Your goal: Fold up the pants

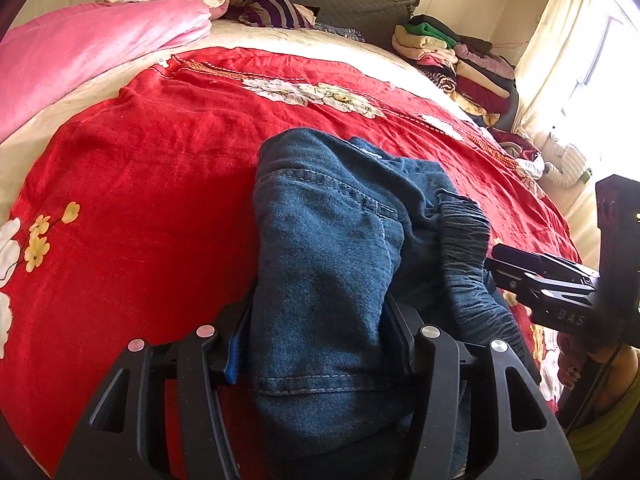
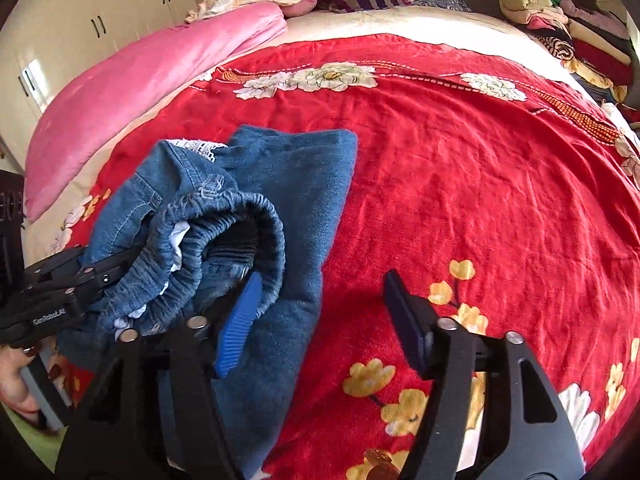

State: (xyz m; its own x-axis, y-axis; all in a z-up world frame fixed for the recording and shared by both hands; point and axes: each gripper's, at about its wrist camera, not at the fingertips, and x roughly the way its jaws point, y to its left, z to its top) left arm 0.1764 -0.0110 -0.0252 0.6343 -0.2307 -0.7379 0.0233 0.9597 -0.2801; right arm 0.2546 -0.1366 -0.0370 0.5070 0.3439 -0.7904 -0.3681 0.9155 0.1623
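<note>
Blue denim pants (image 1: 332, 248) lie bunched and partly folded on the red floral blanket (image 1: 140, 184). In the left wrist view my left gripper (image 1: 320, 340) has a thick wad of the denim between its fingers. The elastic waistband (image 1: 468, 248) stands up on the right, and my right gripper (image 1: 496, 268) points at it from the right edge. In the right wrist view the pants (image 2: 288, 184) lie to the left, the waistband (image 2: 236, 240) curled open. My right gripper (image 2: 320, 312) is open, its blue left pad (image 2: 240, 320) against the waistband, the other over the blanket (image 2: 480, 180). My left gripper (image 2: 92, 268) holds the pants from the left.
A pink quilt (image 1: 80, 52) lies along the far left of the bed. A stack of folded clothes (image 1: 452, 56) sits at the far right corner by the curtained window (image 1: 568, 80). A striped cushion (image 1: 268, 6) rests at the headboard. White wardrobe doors (image 2: 80, 20) stand beyond the bed.
</note>
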